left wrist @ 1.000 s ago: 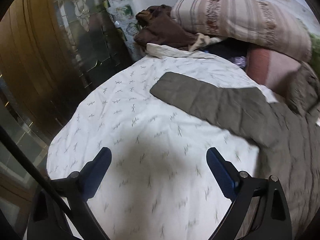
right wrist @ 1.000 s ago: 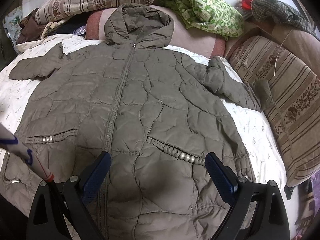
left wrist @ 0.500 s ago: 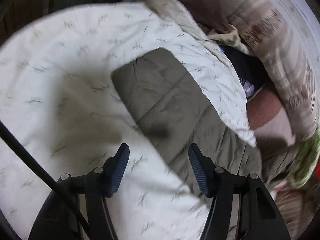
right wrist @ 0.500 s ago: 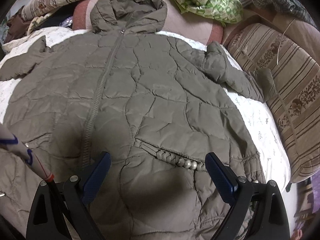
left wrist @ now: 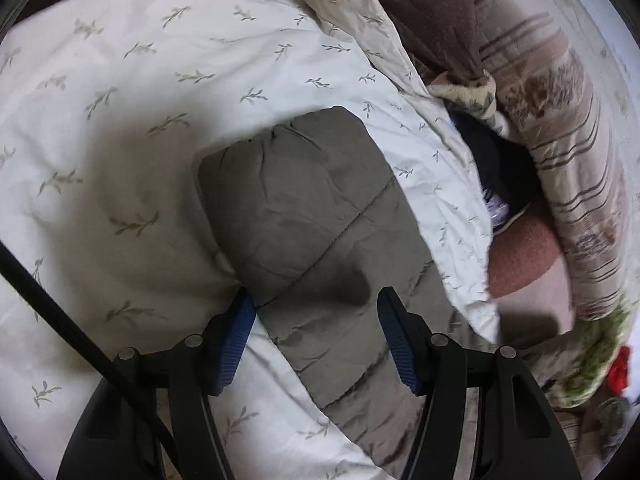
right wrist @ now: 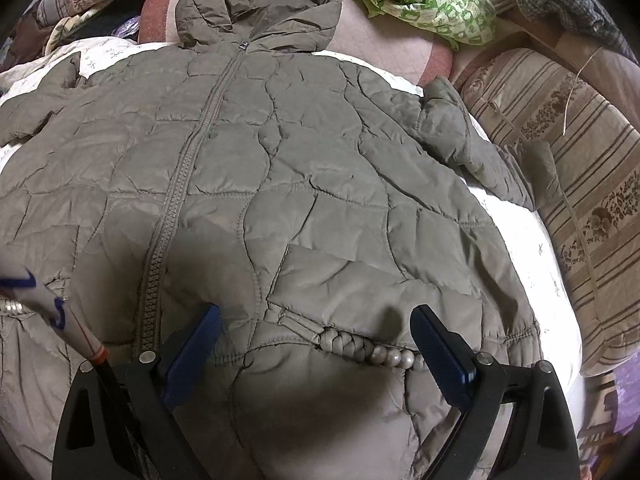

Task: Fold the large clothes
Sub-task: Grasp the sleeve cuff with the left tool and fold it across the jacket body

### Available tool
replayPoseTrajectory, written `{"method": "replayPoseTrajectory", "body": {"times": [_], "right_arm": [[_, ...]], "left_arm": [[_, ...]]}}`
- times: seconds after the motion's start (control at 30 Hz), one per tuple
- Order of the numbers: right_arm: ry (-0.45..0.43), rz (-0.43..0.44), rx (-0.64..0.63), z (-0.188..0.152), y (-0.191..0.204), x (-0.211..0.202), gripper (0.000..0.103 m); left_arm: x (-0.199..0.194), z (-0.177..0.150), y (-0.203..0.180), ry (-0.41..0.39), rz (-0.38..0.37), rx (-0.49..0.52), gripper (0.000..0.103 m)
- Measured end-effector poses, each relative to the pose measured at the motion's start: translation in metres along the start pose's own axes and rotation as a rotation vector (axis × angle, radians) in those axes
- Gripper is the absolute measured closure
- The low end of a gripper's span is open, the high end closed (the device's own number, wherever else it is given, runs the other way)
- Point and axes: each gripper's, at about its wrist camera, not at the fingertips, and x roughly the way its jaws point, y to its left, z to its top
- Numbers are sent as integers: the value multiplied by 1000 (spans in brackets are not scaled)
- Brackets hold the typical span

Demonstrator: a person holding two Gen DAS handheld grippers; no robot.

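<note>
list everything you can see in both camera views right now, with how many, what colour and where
quilted jacket: one, olive grey, spread flat front-up on the bed, zipped, hood toward the pillows
jacket sleeve: one, olive grey, lying on the bedcover between the left fingers
bedcover: one, white with small leaf print, under the jacket
striped pillows: at least two, beige and brown, along the right side and the head
green patterned cloth: one, green and white, beyond the hood
brown garment: one, dark brown, at the head
left gripper: one, black with blue fingers, open astride the sleeve
right gripper: one, black with blue fingers, open over the jacket's lower front
</note>
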Motion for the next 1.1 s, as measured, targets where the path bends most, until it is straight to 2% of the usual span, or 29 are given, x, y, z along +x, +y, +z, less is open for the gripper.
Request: {"method": "replayPoseTrajectory", "body": {"times": [0.03, 0.07, 0.1, 0.17, 0.23, 0.4, 0.5, 0.6, 0.7, 0.8, 0.87, 0.93, 1.0, 1.07, 1.1], "right_arm": [[2, 1, 2, -1, 1, 0, 5], [3, 1, 5, -1, 1, 0, 5], [4, 0, 5, -2, 2, -1, 5], [-4, -3, 1, -2, 2, -3, 5], [-24, 0, 5, -2, 1, -9, 5], [-96, 31, 41, -6, -13, -33, 5], [-113, 44, 72, -10, -25, -43, 5], [-127, 53, 119, -18, -41, -54, 5], [-140, 56, 162, -27, -58, -64, 5], [-147, 62, 205, -38, -78, -74, 5], [-148, 67, 228, -45, -88, -78, 5], [-141, 74, 252, -51, -100, -82, 5], [-135, 88, 275, -55, -110, -85, 5], [-134, 101, 288, -58, -118, -88, 5], [-137, 105, 292, -59, -122, -89, 5]], "left_arm": [[0, -1, -6, -10, 51, 27, 71], [1, -2, -12, -9, 99, 59, 79], [1, -2, -16, 1, 110, 73, 86], [-10, -5, -26, -15, 123, 86, 91], [-29, -11, -42, -42, 95, 119, 93], [-88, -52, -108, -71, -13, 283, 94], [-120, -98, -157, -44, -125, 397, 94], [-141, -163, -203, 9, -230, 522, 94], [-142, -229, -230, 75, -283, 611, 94], [-120, -292, -240, 178, -294, 641, 94], [-105, -327, -241, 220, -257, 650, 92], [-96, -358, -239, 236, -199, 682, 80], [-98, -386, -233, 251, -167, 701, 75], [-114, -404, -226, 233, -159, 724, 67], [-129, -412, -221, 200, -141, 744, 63]]}}
